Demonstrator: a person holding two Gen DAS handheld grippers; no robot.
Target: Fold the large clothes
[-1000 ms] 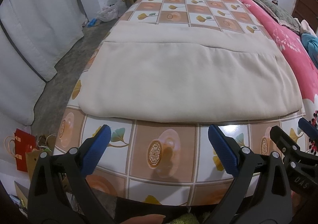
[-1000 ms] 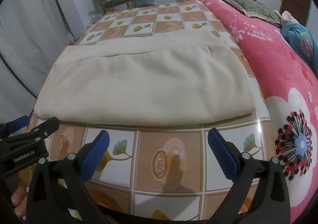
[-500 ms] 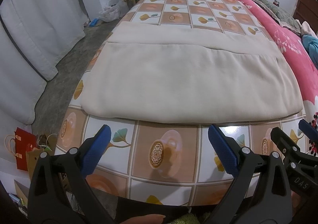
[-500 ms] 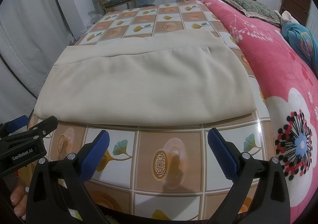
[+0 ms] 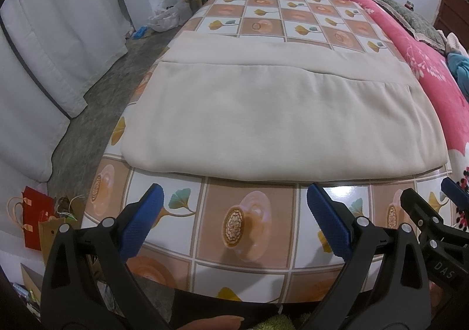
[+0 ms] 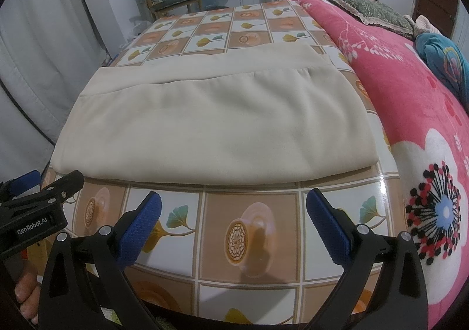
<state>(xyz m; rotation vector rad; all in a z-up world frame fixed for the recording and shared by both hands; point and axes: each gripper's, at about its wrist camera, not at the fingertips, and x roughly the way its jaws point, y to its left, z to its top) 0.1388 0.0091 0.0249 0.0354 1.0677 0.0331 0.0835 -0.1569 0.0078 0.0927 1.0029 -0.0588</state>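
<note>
the left hand-held gripper [image 5: 233, 227] hovers with jaws wide apart and empty, just short of the near edge of the folded beige garment [image 5: 281, 122]. the garment lies flat across the tiled-pattern surface [image 5: 252, 230]. the right hand-held gripper [image 6: 233, 226] is likewise spread and empty, a pink floral blanket [image 6: 425, 113] just beyond the garment's right edge.

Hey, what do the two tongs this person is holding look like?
Both tongs, left and right, are matte black plastic clamp frames with silver rivets and textured blue pads. The left one's side reads "GenRobot.AI"; the right one's reads "DAS". No cables or sleeves visible.
</note>
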